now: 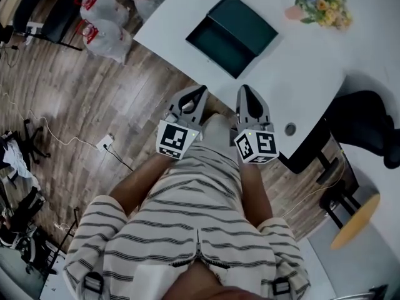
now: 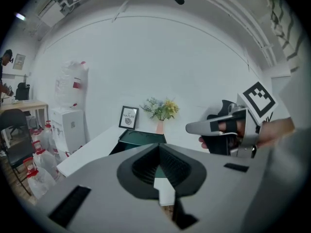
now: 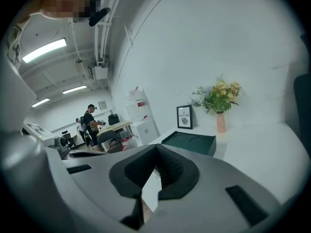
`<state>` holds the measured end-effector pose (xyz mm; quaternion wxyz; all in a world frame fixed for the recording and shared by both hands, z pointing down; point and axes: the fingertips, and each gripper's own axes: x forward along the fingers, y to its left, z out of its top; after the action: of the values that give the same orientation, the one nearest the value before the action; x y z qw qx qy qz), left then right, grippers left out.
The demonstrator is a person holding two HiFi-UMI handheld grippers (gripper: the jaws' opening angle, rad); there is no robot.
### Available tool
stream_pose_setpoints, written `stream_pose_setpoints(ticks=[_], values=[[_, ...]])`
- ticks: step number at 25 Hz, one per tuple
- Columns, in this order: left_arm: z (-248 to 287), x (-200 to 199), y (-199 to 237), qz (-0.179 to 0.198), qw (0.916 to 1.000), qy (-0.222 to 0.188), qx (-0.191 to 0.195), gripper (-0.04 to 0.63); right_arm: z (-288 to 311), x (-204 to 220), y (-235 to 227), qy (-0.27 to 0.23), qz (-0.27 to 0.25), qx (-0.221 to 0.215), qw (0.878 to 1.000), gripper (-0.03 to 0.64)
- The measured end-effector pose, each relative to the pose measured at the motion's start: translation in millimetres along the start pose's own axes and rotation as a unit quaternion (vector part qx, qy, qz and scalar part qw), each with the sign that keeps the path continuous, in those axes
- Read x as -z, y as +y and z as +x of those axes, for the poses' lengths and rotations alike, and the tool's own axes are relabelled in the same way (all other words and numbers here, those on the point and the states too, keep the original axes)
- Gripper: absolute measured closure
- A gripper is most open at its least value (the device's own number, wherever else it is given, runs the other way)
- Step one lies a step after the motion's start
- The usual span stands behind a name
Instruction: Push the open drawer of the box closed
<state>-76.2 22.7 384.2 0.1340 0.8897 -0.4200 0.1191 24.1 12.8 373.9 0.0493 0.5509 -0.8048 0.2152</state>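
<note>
Box, dark green and flat, lies on the white table close to its near edge and toward its left end. Its drawer is pulled out on the side facing that edge, so the empty tray shows next to the covered part.

Both grippers hang side by side over the table's near edge, just short of the drawer's front corner, touching neither drawer nor box. The left gripper has its jaws pressed together with nothing between them. In its own view the ribbed pads meet along one line, and the box shows just past their tips. The right gripper is likewise closed and empty, its pads meeting, with the box beyond them on the table top and a little to the right. The left gripper view also catches the right gripper from the side, level with it and just beside it.

Near the table's far edge stands a vase of flowers, with a small framed picture upright just beside it against the wall. White bags with red print sit on the wooden floor off the table's left end. A black chair stands at the table's right end, with a round wooden stool near it. The person wears a striped shirt.
</note>
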Motion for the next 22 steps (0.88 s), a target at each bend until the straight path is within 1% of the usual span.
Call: stream_pose_setpoints(ticks=[4,7,14,22], values=[[12,9,11,-0.003,0.9999,0.013,0.006,0.597,13,-2,-12,0.001,0.02,0.022,1.0,0.607],[23,15,18,-0.009,0.9997,0.021,0.004,0.597,22,1,-21,0.007,0.03,0.03,0.999,0.607],[40,27,31,-0.011,0.9992,0.037,-0.009,0.597,39,13,-39,0.029,0.038,0.031,0.998,0.606],[63,43,40,-0.014,0.9981,0.057,-0.018,0.597,58,20,-65,0.042,0.052,0.037,0.997,0.606]])
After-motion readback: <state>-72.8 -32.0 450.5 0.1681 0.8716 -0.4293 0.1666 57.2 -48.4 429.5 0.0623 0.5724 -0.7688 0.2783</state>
